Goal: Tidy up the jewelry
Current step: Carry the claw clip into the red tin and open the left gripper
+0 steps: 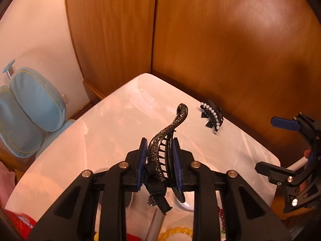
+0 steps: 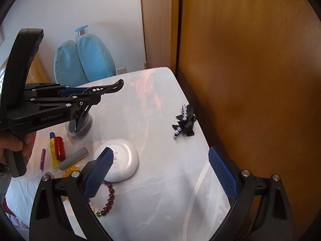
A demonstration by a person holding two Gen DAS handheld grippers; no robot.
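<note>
A long black hair clip (image 1: 177, 118) studded with dark rhinestones is lifted above the white table (image 1: 96, 140), clamped between the blue pads of my left gripper (image 1: 159, 143). From the right wrist view the same left gripper (image 2: 96, 92) holds the clip (image 2: 115, 84) out level over a glass cup (image 2: 82, 125). A second clip with pearls and a black bow (image 1: 212, 116) (image 2: 185, 120) lies near the table's far right edge. My right gripper (image 2: 160, 152) hovers open and holds nothing; it also shows at the right (image 1: 280, 146).
On the table lie a white round box (image 2: 120, 160), a dark red bead bracelet (image 2: 109, 198), a yellow bead bracelet (image 2: 71, 169) and several small tubes (image 2: 57, 148). Wooden cabinet doors (image 2: 250, 80) bound the right and back. A blue chair (image 1: 30, 108) stands beyond the table.
</note>
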